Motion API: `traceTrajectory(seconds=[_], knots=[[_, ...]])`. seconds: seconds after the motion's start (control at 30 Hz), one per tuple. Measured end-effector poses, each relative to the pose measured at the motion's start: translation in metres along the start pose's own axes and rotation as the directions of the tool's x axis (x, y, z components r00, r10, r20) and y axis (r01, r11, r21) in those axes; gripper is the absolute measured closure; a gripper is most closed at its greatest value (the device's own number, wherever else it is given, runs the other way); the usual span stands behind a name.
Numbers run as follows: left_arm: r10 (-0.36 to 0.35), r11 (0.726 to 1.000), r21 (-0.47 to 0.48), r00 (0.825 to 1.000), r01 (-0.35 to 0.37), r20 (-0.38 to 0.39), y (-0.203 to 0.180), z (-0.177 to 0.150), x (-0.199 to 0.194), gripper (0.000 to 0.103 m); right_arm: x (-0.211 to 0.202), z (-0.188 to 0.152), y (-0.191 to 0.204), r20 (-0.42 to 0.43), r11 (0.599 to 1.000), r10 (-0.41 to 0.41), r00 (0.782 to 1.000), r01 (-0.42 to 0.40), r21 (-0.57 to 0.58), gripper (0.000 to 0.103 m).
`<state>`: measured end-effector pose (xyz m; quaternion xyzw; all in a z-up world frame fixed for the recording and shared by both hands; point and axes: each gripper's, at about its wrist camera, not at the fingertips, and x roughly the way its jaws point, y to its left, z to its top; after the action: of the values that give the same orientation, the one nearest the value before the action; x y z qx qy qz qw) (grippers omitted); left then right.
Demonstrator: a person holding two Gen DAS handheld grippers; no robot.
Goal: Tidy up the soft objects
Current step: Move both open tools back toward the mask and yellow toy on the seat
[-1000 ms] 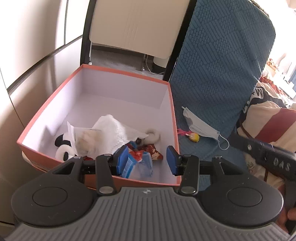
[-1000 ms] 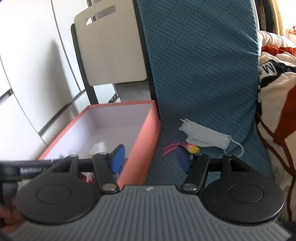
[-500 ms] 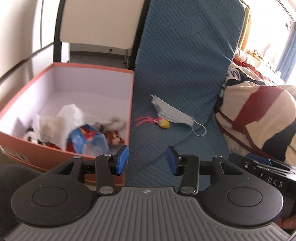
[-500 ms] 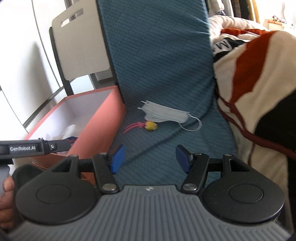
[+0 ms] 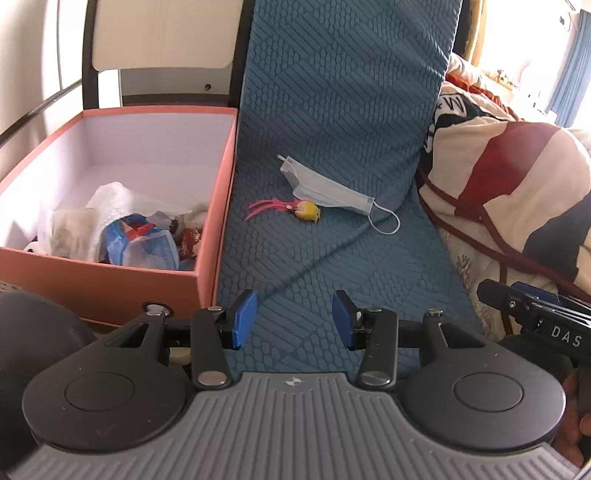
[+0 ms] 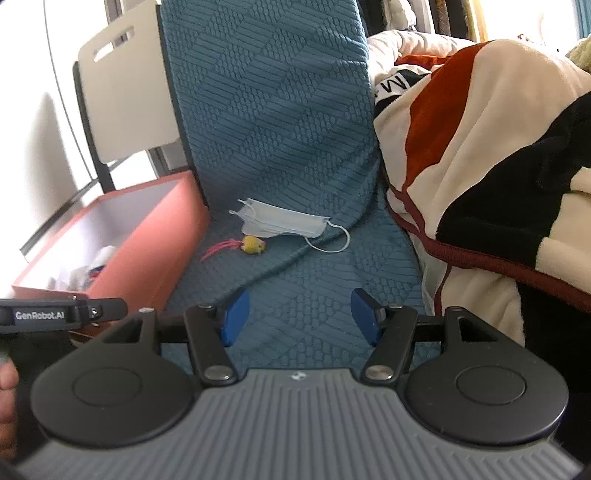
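A pale blue face mask (image 5: 325,188) (image 6: 284,223) lies on the teal quilted mat (image 5: 332,277) (image 6: 295,280). A small yellow toy with pink strands (image 5: 308,211) (image 6: 253,244) rests just in front of the mask. To the left stands an orange box (image 5: 207,236) (image 6: 147,236) holding a white cloth (image 5: 114,199), a blue packet (image 5: 144,243) and other soft items. My left gripper (image 5: 293,319) hovers over the mat beside the box's near right corner, its jaws opening with nothing between them. My right gripper (image 6: 299,317) is open and empty over the mat, nearer than the mask.
A cream, red and dark blanket (image 5: 517,177) (image 6: 480,166) is heaped along the right of the mat. A white chair back (image 5: 162,33) (image 6: 122,99) stands behind the box, and a pale cabinet wall runs on the left.
Both grippers swung right, away from over the box onto the mat. The mask and yellow toy now sit ahead of both. The blanket has come into view.
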<state>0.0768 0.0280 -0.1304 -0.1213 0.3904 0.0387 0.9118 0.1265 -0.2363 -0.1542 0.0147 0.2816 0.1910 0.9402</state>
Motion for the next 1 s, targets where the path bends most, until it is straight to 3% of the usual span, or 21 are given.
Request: traceTrajectory(seconds=[0.37,0.67,1.0], knots=[[-0.029,0.999,-0.019,0.998,0.028,-0.062,-0.011,0.008,0.071,0.045,0.036,0.017,-0.01,-0.004,0.999,-0.043,0.999,0.043,0.017,0.04],[-0.033,0.999,0.03,0.999,0.034,-0.013,-0.012,0.039,0.108,0.045,0.072,0.041,-0.014,-0.016,0.999,-0.049,0.999,0.049,0.004,0.04],[-0.007,0.998,0.057,0.999,0.005,0.043,-0.017,0.062,0.144,0.045,0.118,0.064,-0.036,-0.057,0.988,0.055,0.997,-0.046,0.149,0.04]])
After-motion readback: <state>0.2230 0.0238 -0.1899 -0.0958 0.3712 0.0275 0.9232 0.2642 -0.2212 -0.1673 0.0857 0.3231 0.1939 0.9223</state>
